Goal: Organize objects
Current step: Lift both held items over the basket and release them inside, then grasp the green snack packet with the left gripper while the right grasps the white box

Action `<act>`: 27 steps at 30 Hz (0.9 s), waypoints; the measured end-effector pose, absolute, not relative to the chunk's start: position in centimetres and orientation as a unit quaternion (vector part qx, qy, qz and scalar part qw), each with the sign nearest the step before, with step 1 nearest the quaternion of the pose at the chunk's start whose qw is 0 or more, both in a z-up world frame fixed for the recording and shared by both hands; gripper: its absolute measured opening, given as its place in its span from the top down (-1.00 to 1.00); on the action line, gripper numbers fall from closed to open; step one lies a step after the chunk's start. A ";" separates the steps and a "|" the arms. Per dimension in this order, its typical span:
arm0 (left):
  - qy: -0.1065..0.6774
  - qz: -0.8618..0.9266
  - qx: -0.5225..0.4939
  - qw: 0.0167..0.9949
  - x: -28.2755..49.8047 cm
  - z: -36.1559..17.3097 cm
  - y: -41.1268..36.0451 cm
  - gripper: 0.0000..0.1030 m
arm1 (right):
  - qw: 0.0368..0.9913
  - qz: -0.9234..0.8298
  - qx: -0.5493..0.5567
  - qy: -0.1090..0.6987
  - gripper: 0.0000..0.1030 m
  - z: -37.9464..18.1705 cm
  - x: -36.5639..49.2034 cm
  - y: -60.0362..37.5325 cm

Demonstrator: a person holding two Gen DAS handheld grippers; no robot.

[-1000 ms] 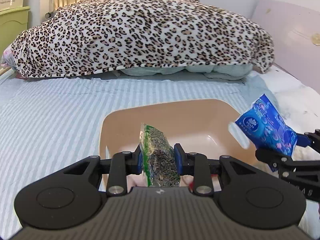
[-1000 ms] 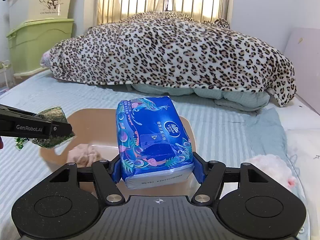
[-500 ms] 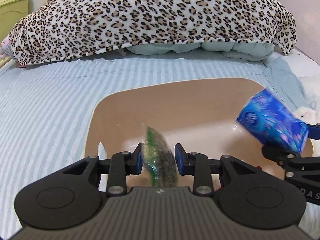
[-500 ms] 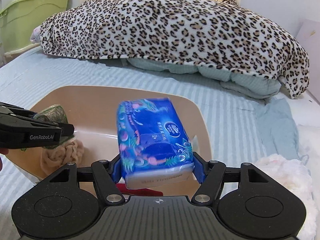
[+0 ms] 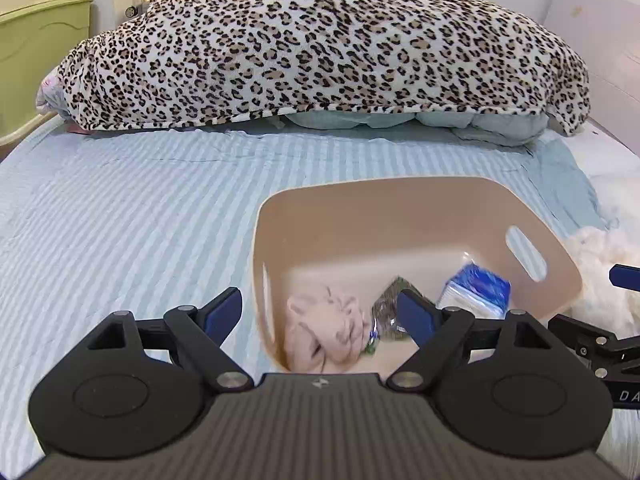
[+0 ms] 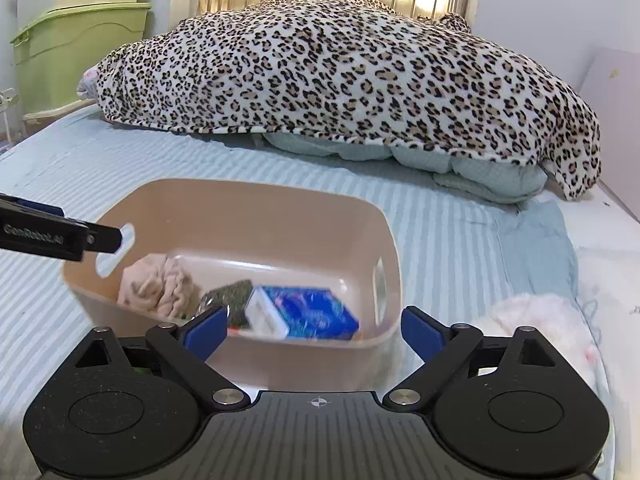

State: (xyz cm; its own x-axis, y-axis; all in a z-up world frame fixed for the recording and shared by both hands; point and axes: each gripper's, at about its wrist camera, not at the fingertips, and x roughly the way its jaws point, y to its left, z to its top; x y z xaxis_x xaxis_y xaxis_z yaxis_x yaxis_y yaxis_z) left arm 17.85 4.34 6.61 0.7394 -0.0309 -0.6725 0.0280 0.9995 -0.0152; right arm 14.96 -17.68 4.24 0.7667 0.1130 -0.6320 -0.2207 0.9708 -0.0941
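Note:
A beige plastic basket [image 5: 400, 200] [image 6: 256, 208] sits on the striped bed. Inside it lie a blue tissue pack [image 5: 478, 290] [image 6: 312, 312], a green seed packet [image 5: 390, 308] [image 6: 232, 298] and a pink cloth [image 5: 324, 320] [image 6: 156, 284]. My left gripper [image 5: 320, 312] is open and empty above the basket's near left edge. My right gripper [image 6: 314, 328] is open and empty above the basket's near side. The tissue pack looks blurred with motion.
A leopard-print blanket [image 5: 320, 48] [image 6: 340, 68] is heaped at the back of the bed. A white fluffy item [image 5: 604, 256] [image 6: 536, 332] lies right of the basket. A green cabinet [image 6: 76, 52] stands at far left. The blue striped sheet [image 5: 120, 220] spreads to the left.
Both grippers opened. The seed packet dropped from the left gripper and the tissue pack from the right gripper into the basket. Both grippers rose and pulled back a little.

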 end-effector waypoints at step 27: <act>0.436 -0.035 0.027 0.899 17.2 -2.4 2.8 -0.74 | 0.908 0.090 -0.063 0.405 -0.96 -6.4 15.6 -16.9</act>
